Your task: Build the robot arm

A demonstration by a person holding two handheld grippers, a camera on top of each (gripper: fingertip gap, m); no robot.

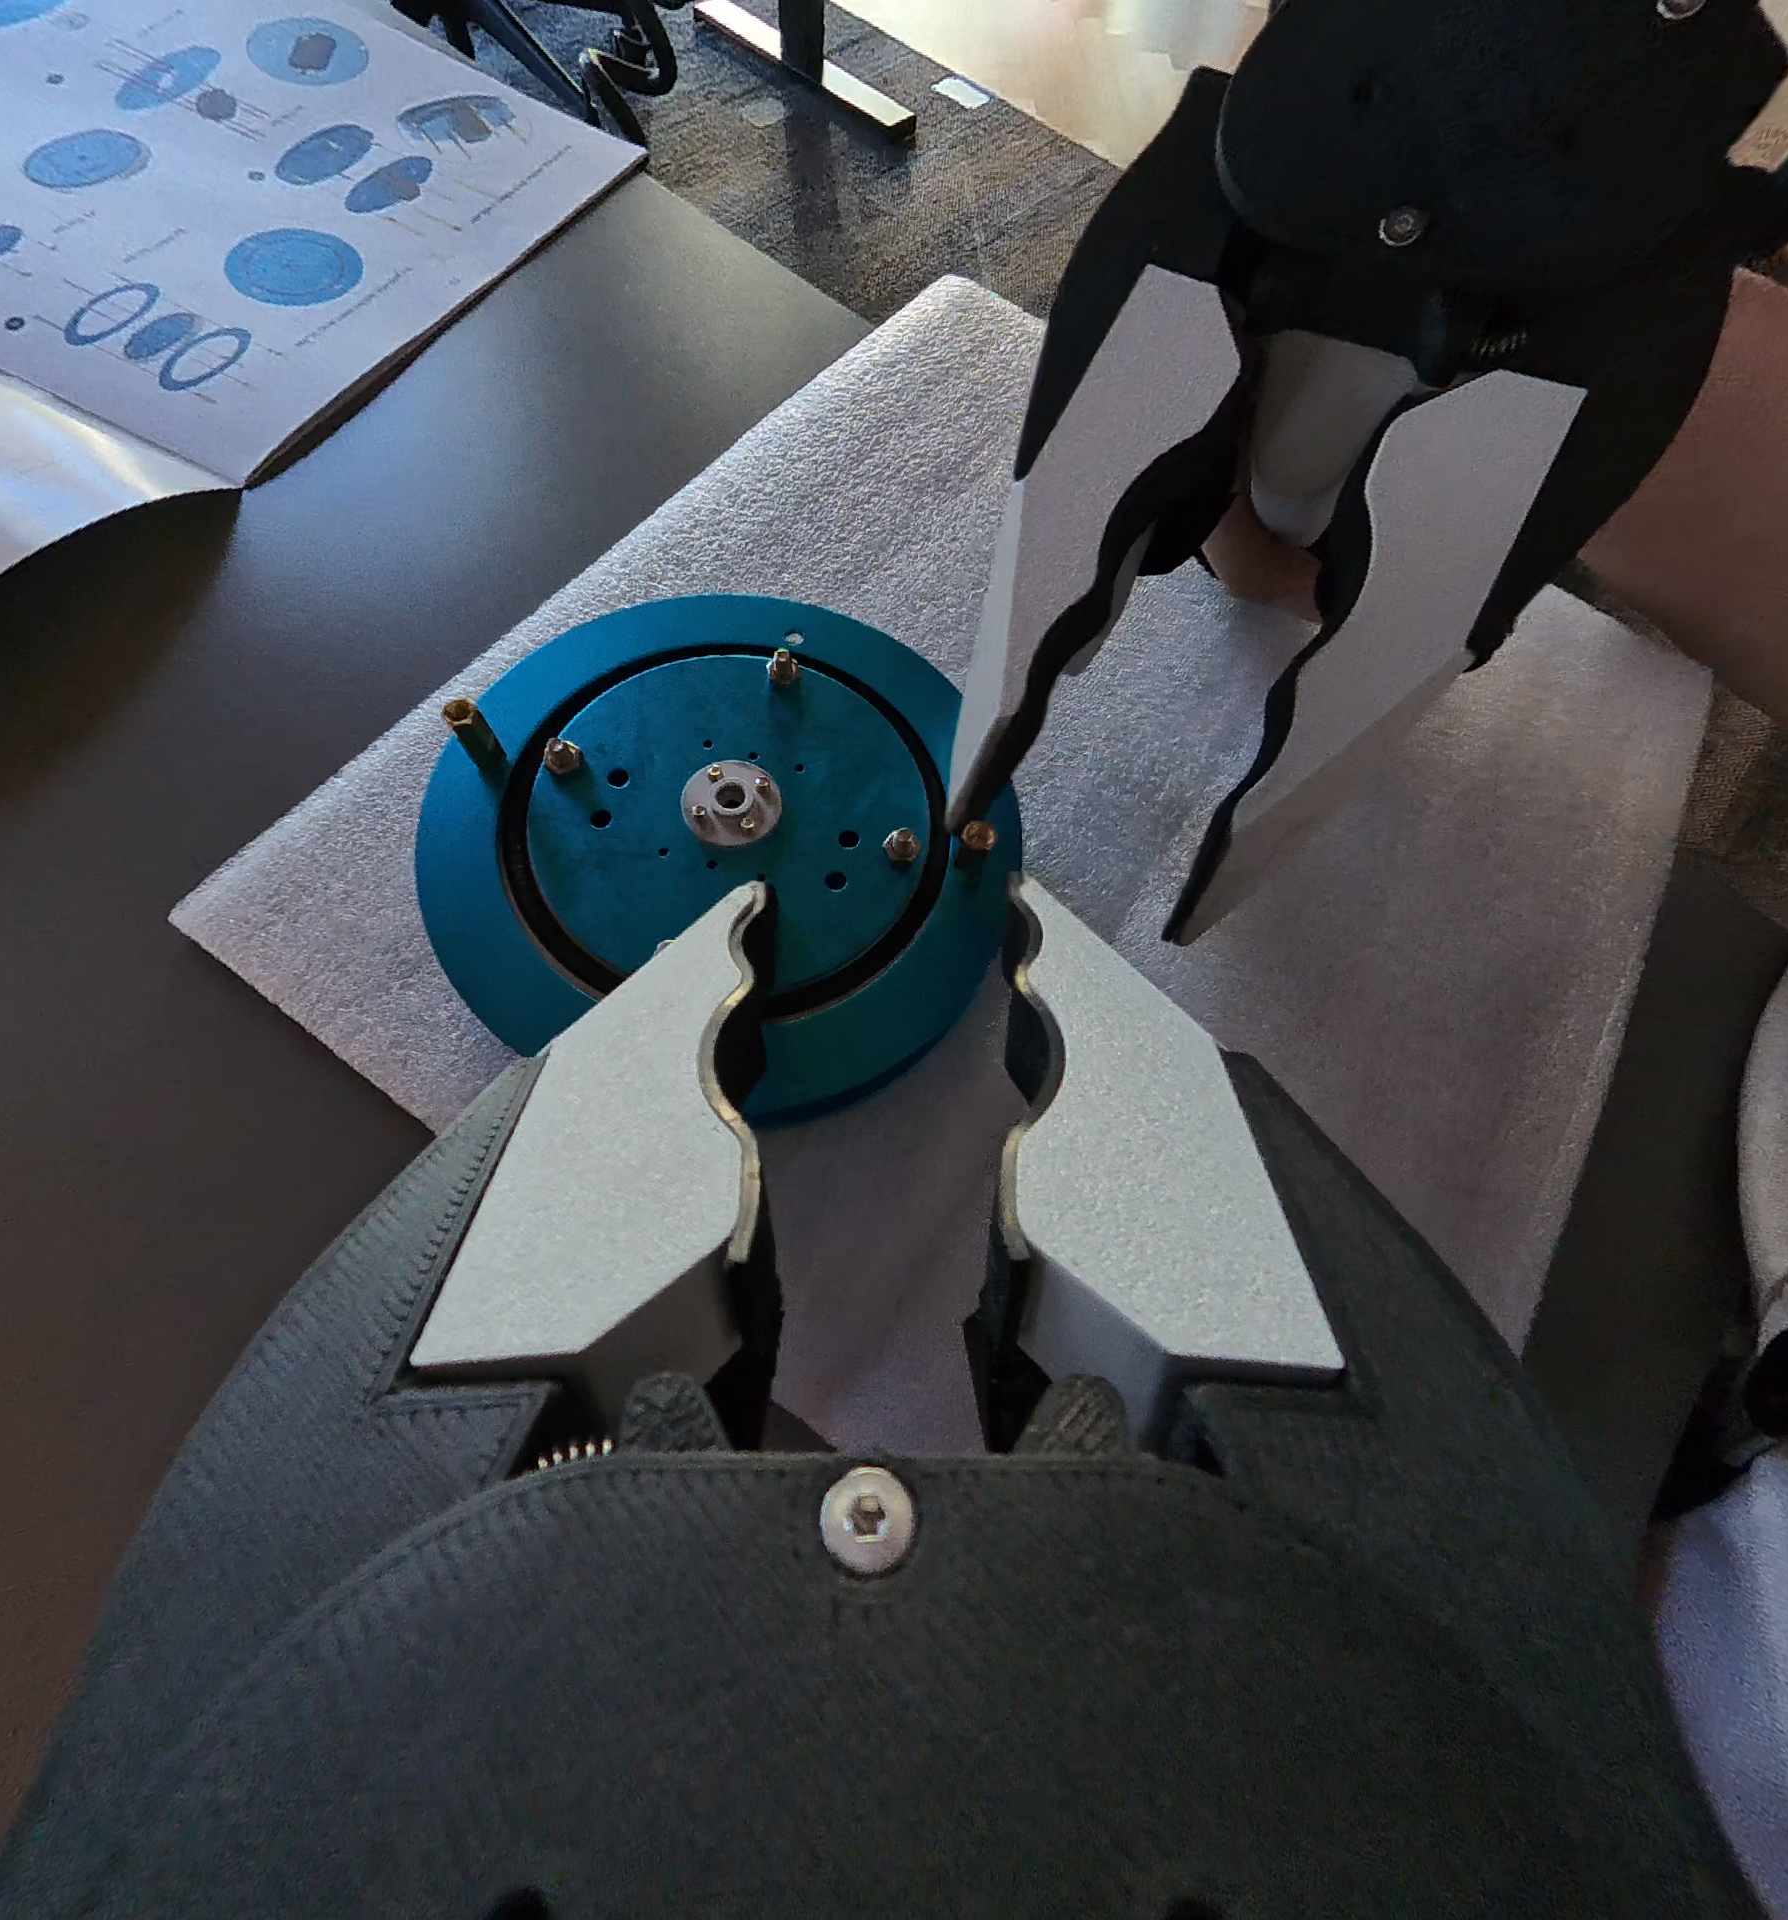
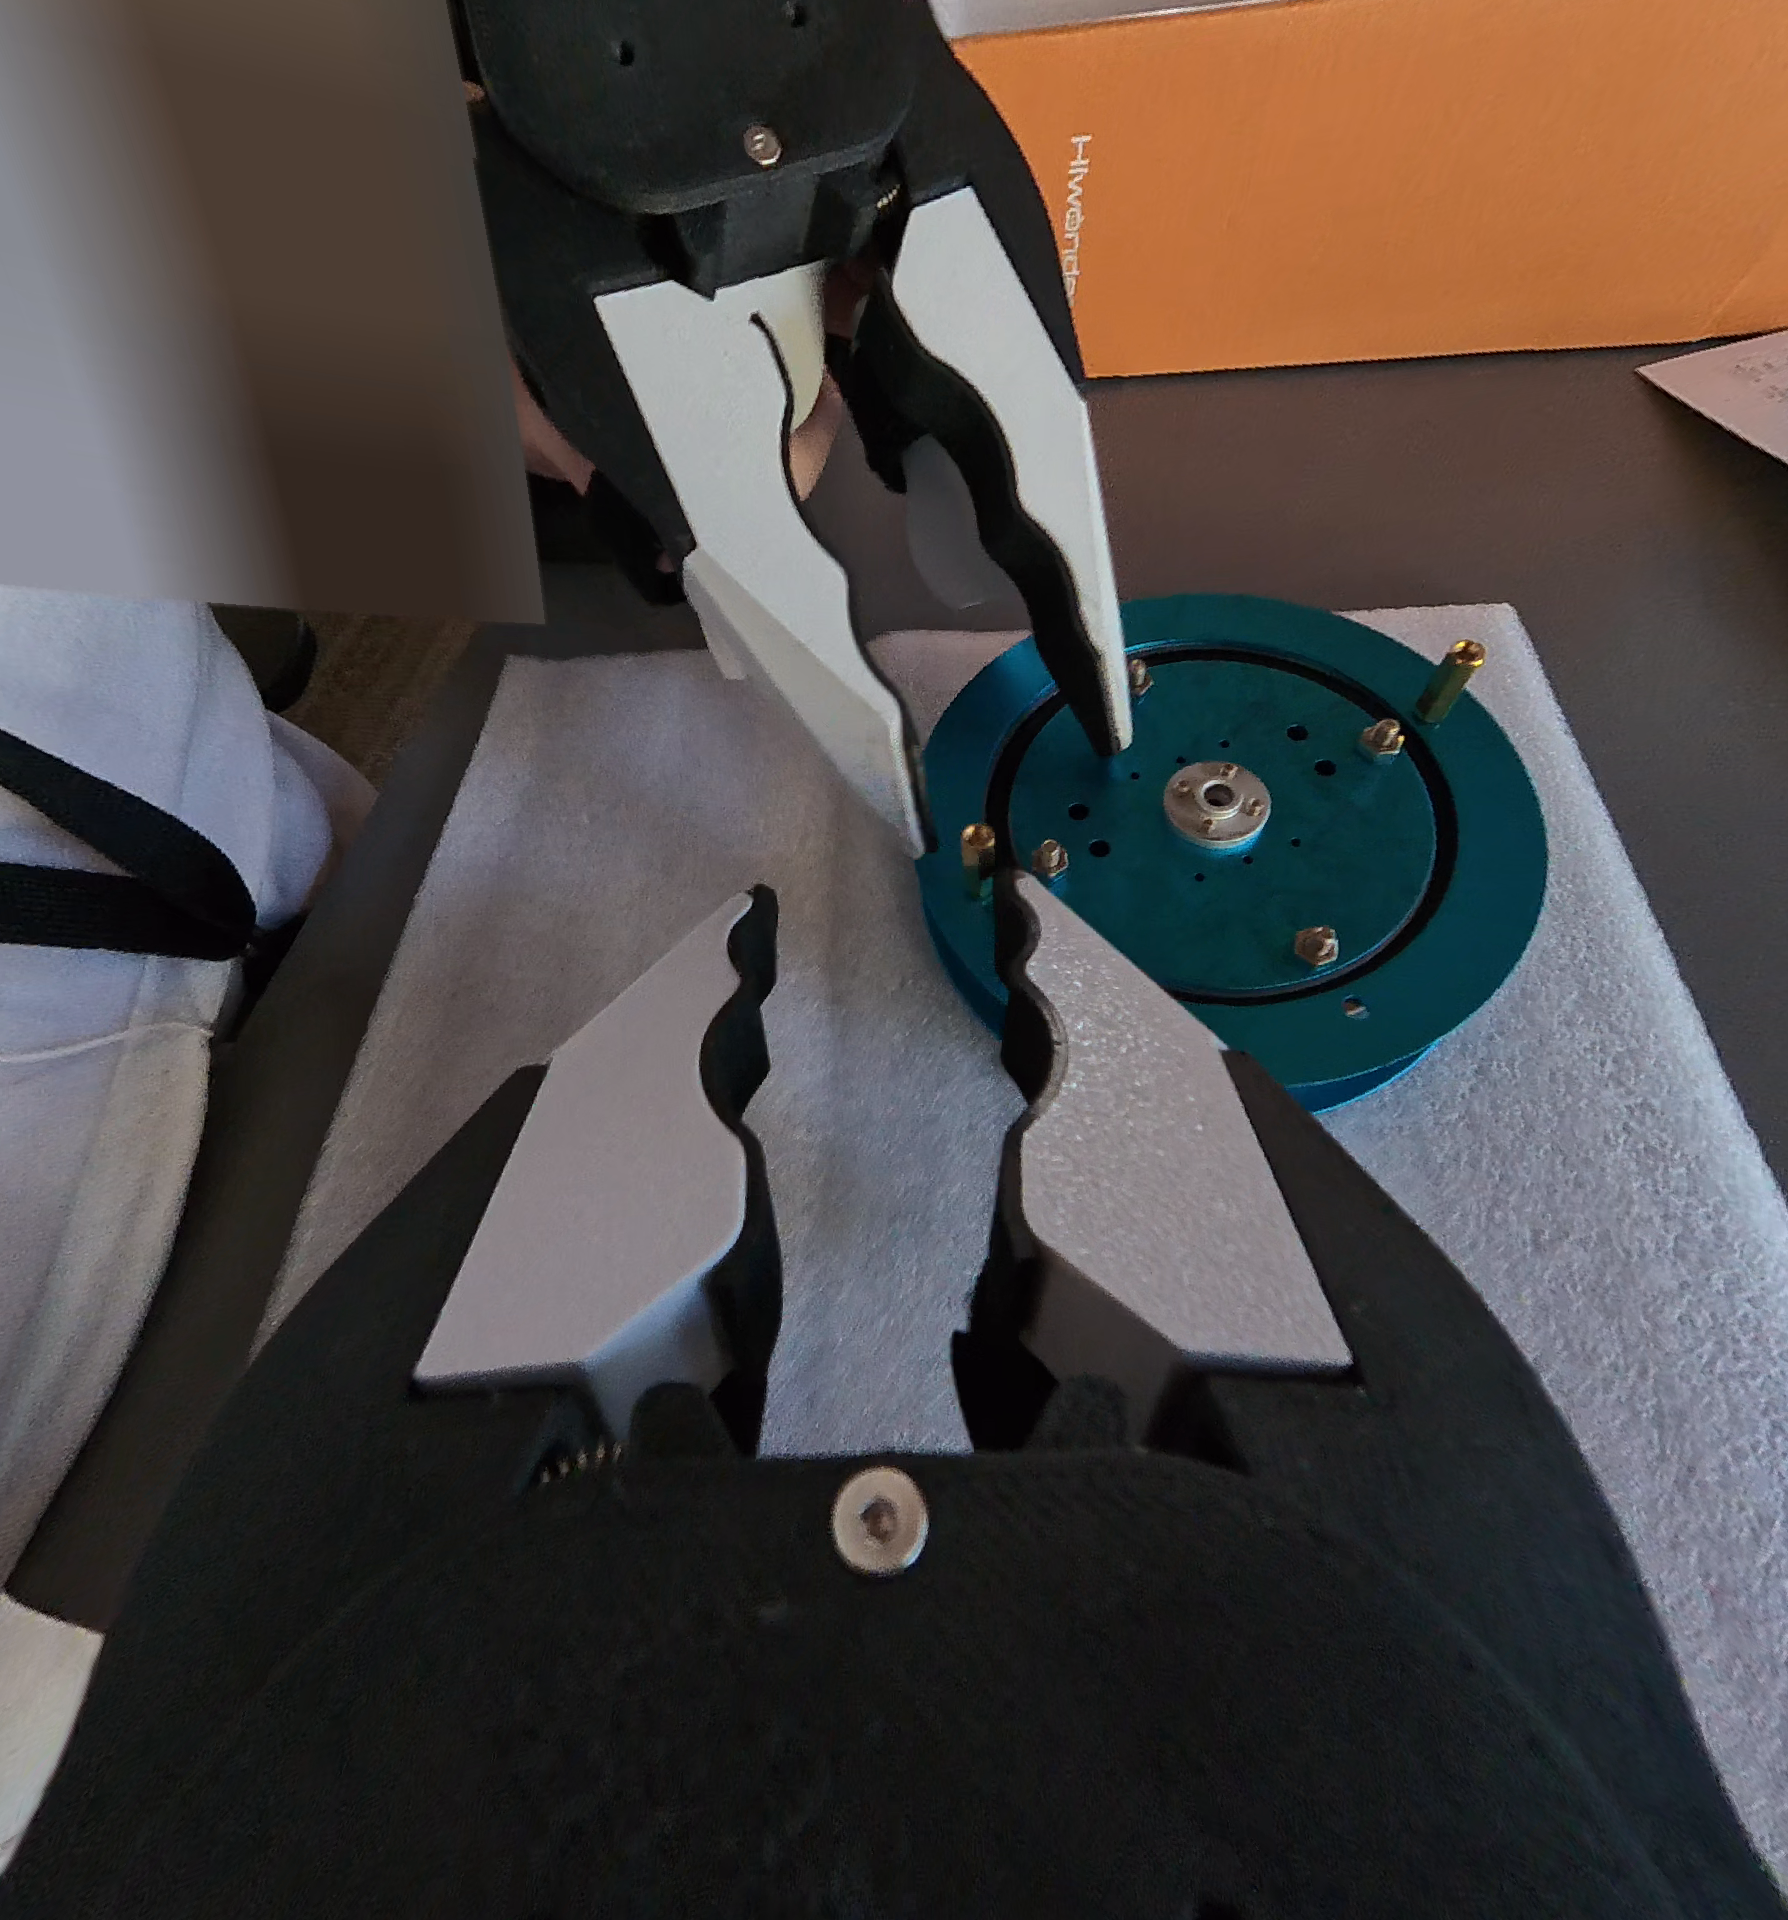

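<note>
Both sets of jaws spread, holding nothing. Left gripper (image 1: 885,894) straddles the blue disc (image 1: 661,769) rim, one tip over the inner plate. Right gripper (image 2: 890,894) has a tip just beside the brass standoff (image 2: 976,854). Disc sits on a white foam sheet (image 2: 1492,1195), presumably as padding, on the desk (image 1: 142,935). Disc's near edge hidden behind jaws; tip contact unclear.

Dark tabletop (image 1: 246,935), grey carpet (image 1: 869,187), sunlit patches.
</note>
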